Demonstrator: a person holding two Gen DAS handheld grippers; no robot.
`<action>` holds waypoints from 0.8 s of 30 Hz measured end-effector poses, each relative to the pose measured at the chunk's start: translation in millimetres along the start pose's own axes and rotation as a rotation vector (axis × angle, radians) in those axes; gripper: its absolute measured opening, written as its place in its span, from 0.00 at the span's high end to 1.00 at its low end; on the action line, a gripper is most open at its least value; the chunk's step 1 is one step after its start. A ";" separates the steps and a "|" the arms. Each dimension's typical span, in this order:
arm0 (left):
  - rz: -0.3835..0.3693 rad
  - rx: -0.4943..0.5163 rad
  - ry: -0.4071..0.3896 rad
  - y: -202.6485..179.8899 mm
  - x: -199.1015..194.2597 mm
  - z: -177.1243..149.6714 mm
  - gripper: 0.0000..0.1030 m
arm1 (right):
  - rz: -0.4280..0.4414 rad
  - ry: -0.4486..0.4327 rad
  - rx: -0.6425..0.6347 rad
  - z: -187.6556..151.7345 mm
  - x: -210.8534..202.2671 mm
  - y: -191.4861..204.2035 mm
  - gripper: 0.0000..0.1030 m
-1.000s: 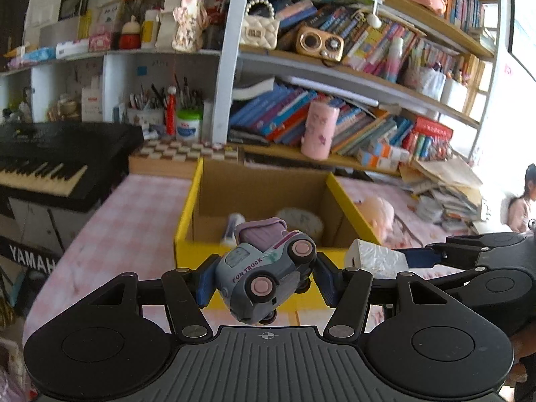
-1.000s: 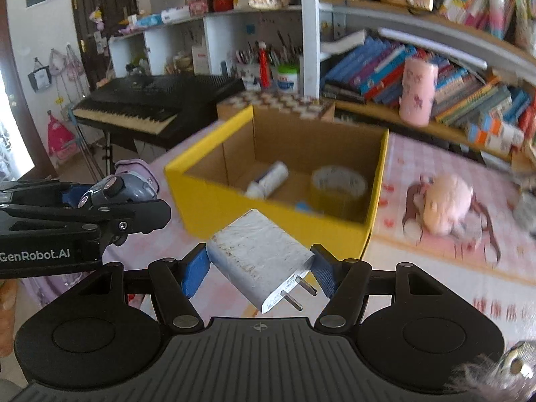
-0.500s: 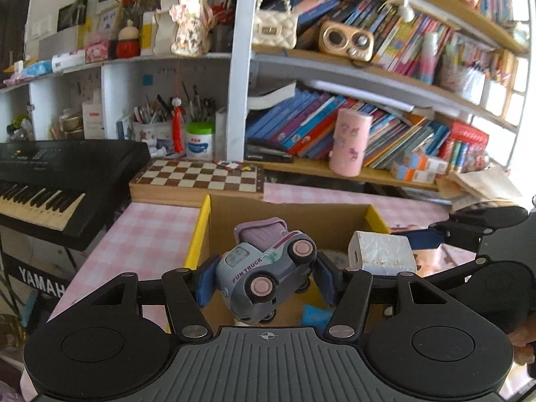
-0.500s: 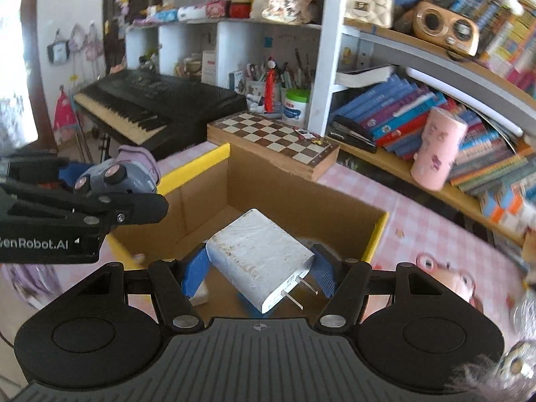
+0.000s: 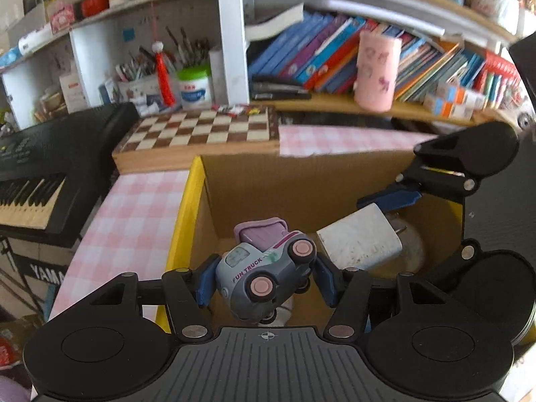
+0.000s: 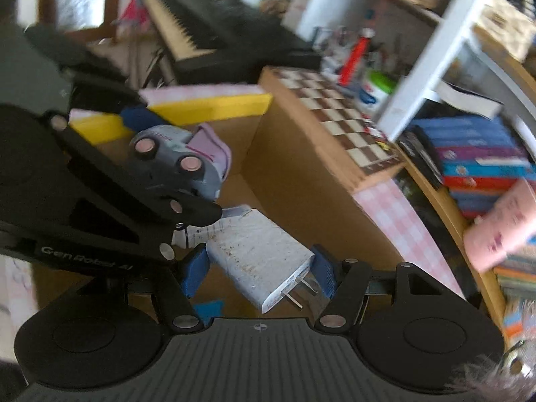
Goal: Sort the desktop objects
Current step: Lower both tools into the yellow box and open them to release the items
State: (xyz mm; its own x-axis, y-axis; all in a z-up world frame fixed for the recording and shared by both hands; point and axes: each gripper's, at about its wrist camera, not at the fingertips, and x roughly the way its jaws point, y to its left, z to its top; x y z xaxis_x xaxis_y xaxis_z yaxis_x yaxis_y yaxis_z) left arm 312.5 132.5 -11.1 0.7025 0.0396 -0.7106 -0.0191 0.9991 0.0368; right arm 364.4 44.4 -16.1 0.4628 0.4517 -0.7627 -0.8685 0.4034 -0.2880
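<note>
Toy truck gripped by left fingers, charger by right fingers; both over box. Release low, probably truck toward 9 o'clock.

Pink-checked bench, bearing a yellow-edged cardboard box and, just behind it, a wooden chessboard at the back edge.

The open yellow-edged cardboard box sits on the pink checked tablecloth, the wooden chessboard behind it, the black keyboard left.
</note>
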 end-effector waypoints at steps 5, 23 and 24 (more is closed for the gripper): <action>0.022 0.070 0.031 -8.8 7.7 3.2 0.43 | 0.056 0.069 -0.108 4.3 21.9 4.2 0.39; 0.007 0.108 -0.068 -14.5 -15.5 1.3 0.27 | 0.080 0.112 -0.158 5.1 27.4 10.7 0.34; 0.002 0.112 -0.076 -14.7 -19.5 1.7 0.27 | 0.075 0.103 -0.138 5.0 24.6 8.3 0.34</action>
State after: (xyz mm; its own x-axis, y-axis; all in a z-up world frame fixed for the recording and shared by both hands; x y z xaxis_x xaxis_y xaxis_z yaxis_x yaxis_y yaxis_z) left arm 300.3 117.0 3.4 0.7547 0.0364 -0.6550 0.0559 0.9913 0.1195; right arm 369.5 62.9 -34.4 0.3811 0.3900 -0.8383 -0.9195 0.2549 -0.2994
